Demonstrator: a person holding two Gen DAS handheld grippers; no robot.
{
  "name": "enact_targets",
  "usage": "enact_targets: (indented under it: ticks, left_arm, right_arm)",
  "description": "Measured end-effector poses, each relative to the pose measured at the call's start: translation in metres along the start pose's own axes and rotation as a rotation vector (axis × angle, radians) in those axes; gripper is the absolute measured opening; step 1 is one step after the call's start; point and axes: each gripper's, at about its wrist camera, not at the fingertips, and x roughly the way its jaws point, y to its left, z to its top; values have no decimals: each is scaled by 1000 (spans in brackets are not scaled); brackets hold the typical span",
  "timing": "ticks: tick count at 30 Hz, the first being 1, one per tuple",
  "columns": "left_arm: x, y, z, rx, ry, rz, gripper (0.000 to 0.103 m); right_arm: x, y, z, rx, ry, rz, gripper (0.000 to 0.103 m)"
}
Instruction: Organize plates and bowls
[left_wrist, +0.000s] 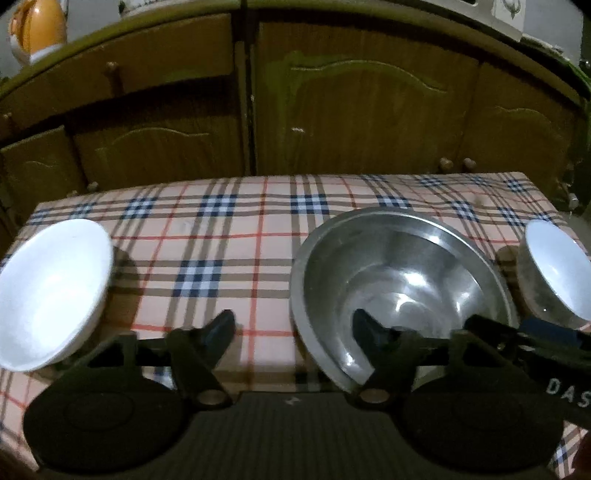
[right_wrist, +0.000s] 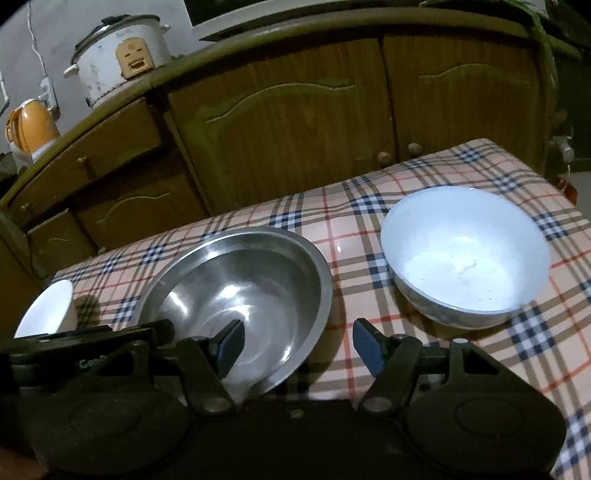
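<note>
Left wrist view, shiny steel bowl (left_wrist: 402, 291) upright, white bowls (left_wrist: 51, 295) flanking

Left of the left gripper (left_wrist: 293, 328), the white bowl (left_wrist: 51, 291) is cut by the picture's edge. Its right finger (left_wrist: 369, 332) hides part of the steel bowl (left_wrist: 402, 280). In the right wrist view, the small bowl (right_wrist: 46, 308) is half hidden behind the left gripper's body.
</note>
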Motion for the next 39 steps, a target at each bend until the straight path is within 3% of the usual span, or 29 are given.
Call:
enact_targets:
  ticks: [1,4,8,17,24,39]
  left_arm:
    - [4,-1,1,5,10,-5,52]
    - [13,-4,-2,23,25,-31,35]
    - [14,-5,-7,36,20,-32,27]
    - [-20,-5,-13,20,-17,-58,24]
    - [-57,-9,-18,17,-51,-50,24]
    - [-139,-19,-31,42,-135,-30,25]
  right_arm:
    - [4,0,0,4,4,2,76]
    - [15,-1,0,23,21,26,44]
    - [13,-2,-5,28,-6,25,28]
    - [-16,-1,-11,11,-47,22,28]
    - [-58,12,-11,-55,-89,2,28]
    - [-150,23,-19,-61,-164,22,28]
